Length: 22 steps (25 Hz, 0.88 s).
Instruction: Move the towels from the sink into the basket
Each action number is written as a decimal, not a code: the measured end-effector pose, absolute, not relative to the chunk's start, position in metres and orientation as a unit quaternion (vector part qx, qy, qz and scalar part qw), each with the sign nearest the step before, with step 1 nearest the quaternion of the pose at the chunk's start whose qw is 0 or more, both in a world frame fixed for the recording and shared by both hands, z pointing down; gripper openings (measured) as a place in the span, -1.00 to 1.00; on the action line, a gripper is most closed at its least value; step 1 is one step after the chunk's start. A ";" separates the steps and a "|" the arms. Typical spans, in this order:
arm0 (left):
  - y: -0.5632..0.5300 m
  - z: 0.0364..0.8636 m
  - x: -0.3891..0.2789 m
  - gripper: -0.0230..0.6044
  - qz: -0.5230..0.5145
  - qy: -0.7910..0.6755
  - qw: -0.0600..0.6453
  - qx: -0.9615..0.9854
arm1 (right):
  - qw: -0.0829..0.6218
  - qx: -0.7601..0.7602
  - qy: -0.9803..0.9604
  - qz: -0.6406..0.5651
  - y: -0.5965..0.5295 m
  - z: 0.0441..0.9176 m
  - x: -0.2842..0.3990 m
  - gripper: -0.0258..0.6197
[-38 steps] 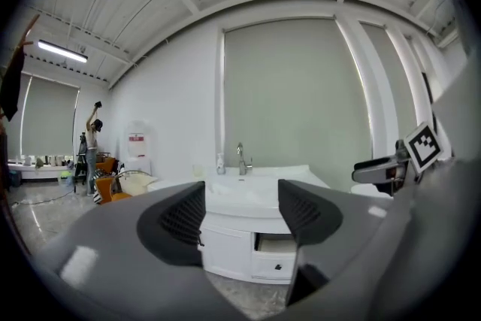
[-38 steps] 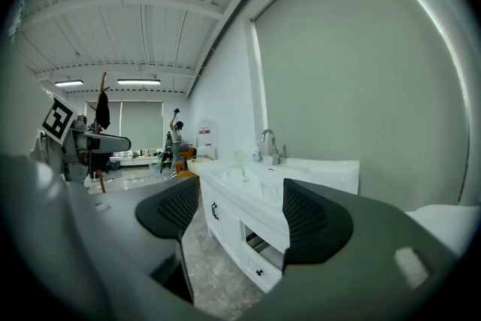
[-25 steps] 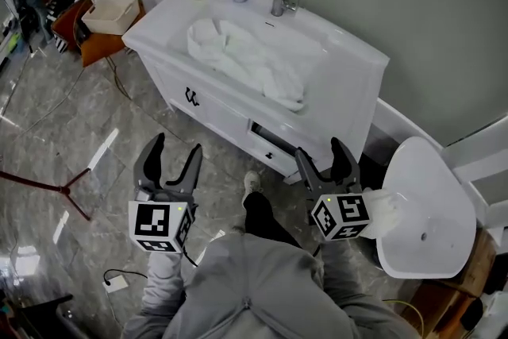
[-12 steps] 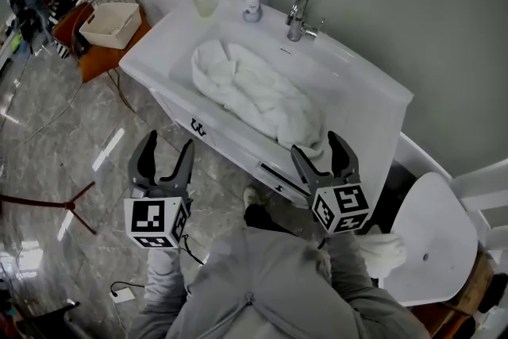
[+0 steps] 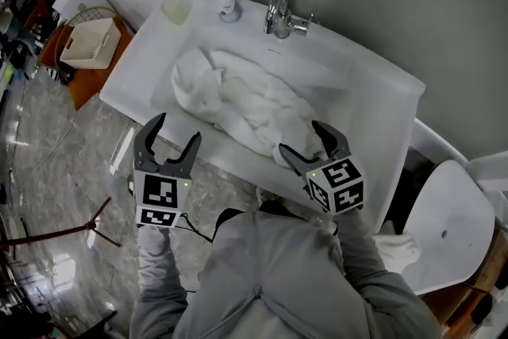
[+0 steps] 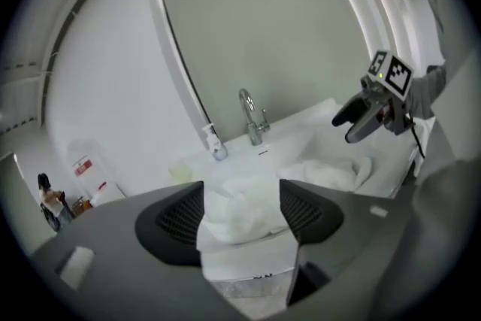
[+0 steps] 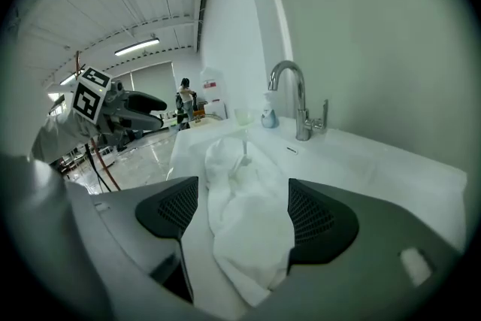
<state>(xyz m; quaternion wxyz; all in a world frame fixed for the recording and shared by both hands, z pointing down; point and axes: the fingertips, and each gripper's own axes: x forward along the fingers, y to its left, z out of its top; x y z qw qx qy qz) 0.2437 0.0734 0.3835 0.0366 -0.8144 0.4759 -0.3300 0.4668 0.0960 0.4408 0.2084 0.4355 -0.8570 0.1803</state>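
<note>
White towels [image 5: 238, 102] lie heaped in the basin of the white sink [image 5: 373, 103], and their near end hangs over the front rim. My left gripper [image 5: 175, 131] hovers open at the sink's front left edge; its jaws have just opened a little further, with nothing between them. My right gripper [image 5: 305, 140] stands open just over the towels' near end, and its pads do not press on the cloth. The towels [image 6: 240, 213] show beyond the left jaws, and the towels [image 7: 248, 229] show beyond the right jaws. A cream basket [image 5: 86, 44] sits on an orange stool at the far left.
A chrome faucet [image 5: 278, 10], a soap bottle [image 5: 228, 2] and a pale cup [image 5: 176, 9] stand along the sink's back. A white round chair [image 5: 448, 230] with a white cloth [image 5: 397, 250] on it is at the right. Red tripod legs [image 5: 79, 228] cross the tiled floor.
Both grippers have moved forward from over the floor to the sink's front edge. The right one has come over the towels' near end, and the sink now fills more of the view.
</note>
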 end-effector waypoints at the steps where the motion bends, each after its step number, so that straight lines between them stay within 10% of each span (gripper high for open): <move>1: 0.068 0.393 0.245 0.16 -0.354 0.464 0.037 -0.811 | 0.218 0.428 -0.856 0.191 0.096 0.448 0.465 0.18; 22: -0.049 0.578 0.251 0.33 -0.608 0.151 0.116 -0.771 | 0.406 0.428 -0.751 0.296 0.070 0.576 0.468 0.32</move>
